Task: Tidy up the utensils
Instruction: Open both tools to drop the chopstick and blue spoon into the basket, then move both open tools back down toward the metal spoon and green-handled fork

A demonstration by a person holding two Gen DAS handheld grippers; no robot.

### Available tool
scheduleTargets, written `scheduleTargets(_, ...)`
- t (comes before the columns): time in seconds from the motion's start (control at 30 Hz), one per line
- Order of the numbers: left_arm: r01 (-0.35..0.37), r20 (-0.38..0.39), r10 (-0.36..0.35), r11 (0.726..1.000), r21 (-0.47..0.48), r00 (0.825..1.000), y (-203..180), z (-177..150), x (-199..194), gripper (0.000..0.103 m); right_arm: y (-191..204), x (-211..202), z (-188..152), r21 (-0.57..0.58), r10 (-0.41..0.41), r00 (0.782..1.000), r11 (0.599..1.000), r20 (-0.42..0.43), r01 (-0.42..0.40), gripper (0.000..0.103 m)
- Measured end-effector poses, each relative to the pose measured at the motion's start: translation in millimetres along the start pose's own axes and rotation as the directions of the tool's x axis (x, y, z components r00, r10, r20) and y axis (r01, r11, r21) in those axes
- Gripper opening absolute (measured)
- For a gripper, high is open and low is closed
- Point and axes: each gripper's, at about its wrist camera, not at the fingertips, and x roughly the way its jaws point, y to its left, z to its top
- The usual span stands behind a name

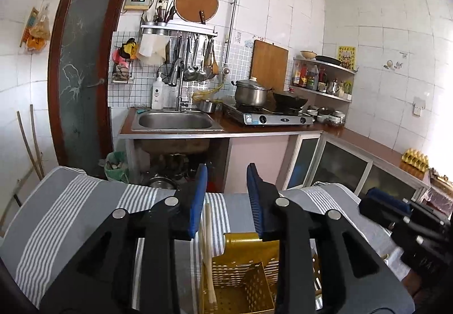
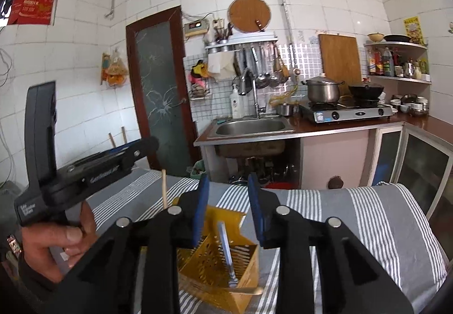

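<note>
Standing near the striped cloth's front edge on the surface [image 2: 382, 229], the perforated yellow plastic caddy [image 2: 220, 266] holds wooden chopsticks [image 1: 208, 243] upright in one compartment and a metal utensil [image 2: 226, 251] leaning in another. Left tongs [image 1: 226, 195] and right tongs [image 2: 228, 200] hang above it, blue pads parted, gripping nothing.
</note>
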Motion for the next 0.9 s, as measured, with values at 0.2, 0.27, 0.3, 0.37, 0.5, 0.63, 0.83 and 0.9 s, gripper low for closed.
scheduleTargets(0.2, -0.017, 0.007, 0.017, 0.999, 0.027, 1.0, -8, 6, -16, 0.028, -1, -16, 11, -0.016, -0.074, 0.996, 0.997, 0.053, 0.075, 0.029)
scheduleTargets(0.27, -0.026, 0.01, 0.026, 0.999, 0.032, 1.0, -13, 6, -26, 0.028, -2, -22, 14, -0.022, -0.087, 0.994, 0.996, 0.065, 0.088, 0.029)
scheduleTargets(0.3, -0.029, 0.008, 0.029, 0.999, 0.032, 1.0, -13, 6, -30, 0.028, -3, -24, 16, -0.021, -0.095, 0.993, 0.995, 0.072, 0.096, 0.029)
scheduleTargets(0.37, -0.037, 0.006, 0.037, 0.999, 0.038, 0.999, -15, 3, -41, 0.028, -5, -31, 18, -0.012, -0.102, 0.992, 0.995, 0.076, 0.103, 0.029)
scheduleTargets(0.5, -0.064, -0.014, 0.065, 0.994, 0.091, 0.998, -17, -11, -64, 0.028, -3, -46, 24, -0.017, -0.109, 0.99, 0.994, 0.089, 0.111, 0.029)
scheduleTargets(0.63, -0.094, -0.1, 0.108, 0.987, 0.13, 0.989, -14, -38, -83, 0.028, -8, -67, 20, 0.017, -0.117, 0.991, 0.993, 0.07, 0.116, 0.03)
scheduleTargets(0.83, -0.094, -0.221, 0.125, 0.985, 0.143, 0.967, -7, -96, -123, 0.028, -23, -108, -43, -0.023, -0.169, 0.984, 0.986, -0.053, 0.168, 0.03)
scheduleTargets(0.9, -0.091, -0.251, 0.125, 0.985, 0.144, 0.96, -7, -119, -134, 0.028, -36, -120, -71, -0.009, -0.178, 0.977, 0.984, -0.12, 0.178, 0.03)
